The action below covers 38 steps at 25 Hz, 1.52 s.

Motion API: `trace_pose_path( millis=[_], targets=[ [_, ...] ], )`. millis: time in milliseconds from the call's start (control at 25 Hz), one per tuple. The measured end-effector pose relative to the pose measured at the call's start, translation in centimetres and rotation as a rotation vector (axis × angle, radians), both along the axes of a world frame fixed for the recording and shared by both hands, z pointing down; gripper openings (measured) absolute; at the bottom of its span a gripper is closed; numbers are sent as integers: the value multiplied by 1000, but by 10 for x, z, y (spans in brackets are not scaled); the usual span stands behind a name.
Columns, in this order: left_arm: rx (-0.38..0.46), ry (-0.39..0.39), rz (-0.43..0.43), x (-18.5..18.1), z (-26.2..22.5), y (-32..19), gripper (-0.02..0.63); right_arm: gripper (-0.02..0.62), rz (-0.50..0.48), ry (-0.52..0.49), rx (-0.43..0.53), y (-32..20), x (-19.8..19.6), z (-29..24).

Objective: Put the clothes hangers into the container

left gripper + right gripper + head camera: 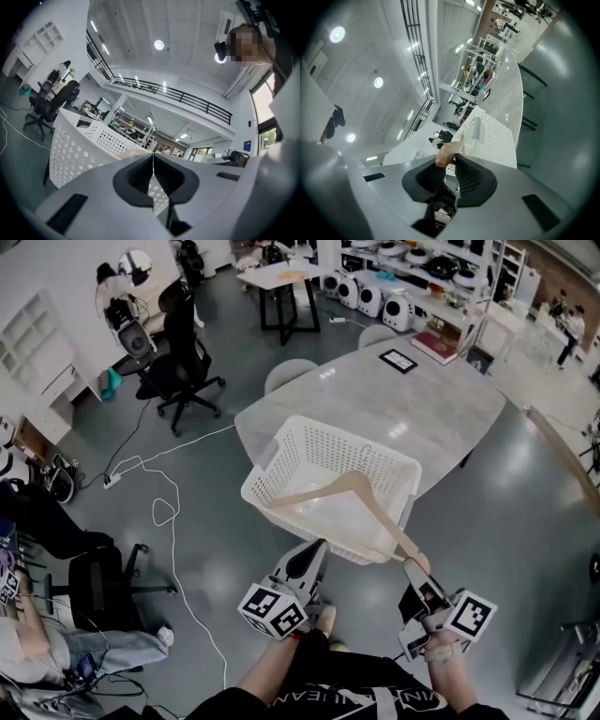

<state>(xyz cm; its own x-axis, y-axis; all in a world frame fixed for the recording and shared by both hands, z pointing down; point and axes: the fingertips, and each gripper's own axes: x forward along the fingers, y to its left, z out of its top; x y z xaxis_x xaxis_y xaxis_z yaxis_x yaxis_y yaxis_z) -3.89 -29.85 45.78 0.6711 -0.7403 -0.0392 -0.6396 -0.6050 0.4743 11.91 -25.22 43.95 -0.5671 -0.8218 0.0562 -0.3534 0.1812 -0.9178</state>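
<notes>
Head view, container: a white perforated basket (pixel 309 451) stood at the near edge of the pale oval tabletop (pixel 394 395).
Head view, hanger: a wooden hanger (pixel 314 491) lay slantwise over the basket's open top. One arm reached toward the near-left rim and the other ran out past the near-right corner.
Head view, right claw (pixel 413 566): it held the end of that outer arm.
Head view, left claw (pixel 316 552): it was just beside the basket's near wall, apart from the hanger.
Left gripper view: the left claw (pixel 153 160) was pressed together with nothing in it, and the basket (pixel 77 145) was at left.
Right gripper view: the right claw (pixel 451 161) pinched the hanger (pixel 448 151) by its tip, with the basket (pixel 492 136) beyond.
</notes>
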Motion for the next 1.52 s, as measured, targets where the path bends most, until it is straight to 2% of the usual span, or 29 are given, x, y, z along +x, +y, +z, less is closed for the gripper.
trace_pose_path(
  millis=[600, 1520],
  targets=[
    [-18, 6, -16, -9, 3, -6, 9, 67, -25, 51, -22, -7, -7, 1],
    [-32, 16, -23, -16, 9, -13, 9, 67, -31, 67, -69, -18, -13, 16]
  ],
)
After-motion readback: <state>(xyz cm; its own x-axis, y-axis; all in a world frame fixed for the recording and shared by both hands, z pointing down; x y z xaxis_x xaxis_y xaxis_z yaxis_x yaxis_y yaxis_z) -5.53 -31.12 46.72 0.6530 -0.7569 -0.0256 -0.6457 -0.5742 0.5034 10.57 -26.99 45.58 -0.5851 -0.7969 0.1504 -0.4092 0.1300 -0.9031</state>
